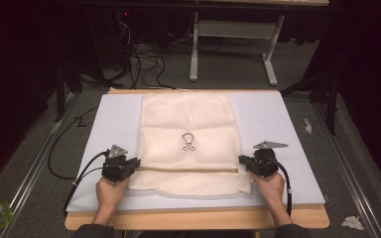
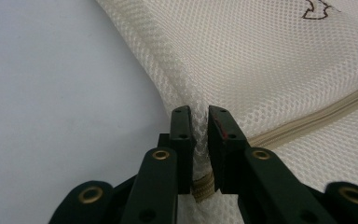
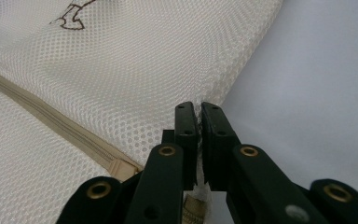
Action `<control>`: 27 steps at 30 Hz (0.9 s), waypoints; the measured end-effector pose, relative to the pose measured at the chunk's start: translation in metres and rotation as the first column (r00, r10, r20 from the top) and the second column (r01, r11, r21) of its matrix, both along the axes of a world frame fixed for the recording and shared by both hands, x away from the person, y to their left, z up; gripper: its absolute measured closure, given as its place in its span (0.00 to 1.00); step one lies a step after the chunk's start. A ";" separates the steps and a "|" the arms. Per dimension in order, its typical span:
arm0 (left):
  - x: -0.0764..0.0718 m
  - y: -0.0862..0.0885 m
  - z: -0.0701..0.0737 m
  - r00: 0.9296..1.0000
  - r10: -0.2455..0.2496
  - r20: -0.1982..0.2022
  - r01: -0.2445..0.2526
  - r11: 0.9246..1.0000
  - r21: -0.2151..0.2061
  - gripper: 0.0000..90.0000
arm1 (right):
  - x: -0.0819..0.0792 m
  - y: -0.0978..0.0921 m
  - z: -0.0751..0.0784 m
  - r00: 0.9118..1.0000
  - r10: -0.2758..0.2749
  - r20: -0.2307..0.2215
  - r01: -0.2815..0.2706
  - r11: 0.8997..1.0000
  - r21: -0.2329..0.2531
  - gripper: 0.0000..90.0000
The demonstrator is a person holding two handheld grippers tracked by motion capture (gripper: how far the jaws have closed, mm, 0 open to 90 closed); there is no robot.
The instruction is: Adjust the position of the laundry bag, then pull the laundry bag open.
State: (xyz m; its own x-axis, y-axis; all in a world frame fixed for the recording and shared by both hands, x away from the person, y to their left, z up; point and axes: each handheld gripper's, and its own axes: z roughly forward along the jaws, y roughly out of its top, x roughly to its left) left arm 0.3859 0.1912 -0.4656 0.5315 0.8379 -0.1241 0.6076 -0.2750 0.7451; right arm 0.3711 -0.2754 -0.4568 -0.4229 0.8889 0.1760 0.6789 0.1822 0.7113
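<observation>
A cream mesh bag point(image 1: 188, 129) with a small brown emblem point(image 1: 188, 141) lies flat on the white mat point(image 1: 114, 119). A tan zipper point(image 1: 188, 170) runs across it near the front. My left gripper point(image 1: 134, 166) is shut on the bag's left edge point(image 2: 199, 126) at the zipper's end. My right gripper point(image 1: 243, 162) is shut on the bag's right edge point(image 3: 199, 122) at the other zipper end. In both gripper views the mesh is pinched between the black jaws, with the zipper point(image 2: 307, 119) point(image 3: 51, 119) running off to one side.
The mat covers a wooden table point(image 1: 193, 218) whose front edge lies just behind the person's hands. Grey floor surrounds it, with cables point(image 1: 144, 64) and a white table frame point(image 1: 233, 44) beyond the far edge. Crumpled paper point(image 1: 352, 222) lies on the floor at right.
</observation>
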 end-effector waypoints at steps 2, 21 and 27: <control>-0.001 0.001 0.001 1.000 0.002 0.008 -0.002 1.000 -0.003 0.86 | 0.000 0.000 0.000 1.000 -0.001 0.000 0.001 1.000 -0.002 0.94; -0.012 -0.010 0.008 0.998 -0.025 0.064 0.028 0.998 -0.049 0.60 | -0.005 -0.009 0.004 0.997 -0.069 0.020 0.067 0.995 0.071 0.65; -0.014 -0.020 0.005 0.996 -0.052 0.071 0.053 0.999 -0.013 0.58 | -0.005 -0.014 0.005 0.998 -0.062 -0.013 0.063 0.997 0.050 0.65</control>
State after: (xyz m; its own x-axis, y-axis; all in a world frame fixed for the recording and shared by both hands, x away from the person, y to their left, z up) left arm 0.3719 0.1707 -0.4609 0.5824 0.8071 -0.0972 0.5386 -0.2935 0.7898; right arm 0.3658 -0.2895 -0.4522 -0.3645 0.9035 0.2252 0.6959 0.1036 0.7106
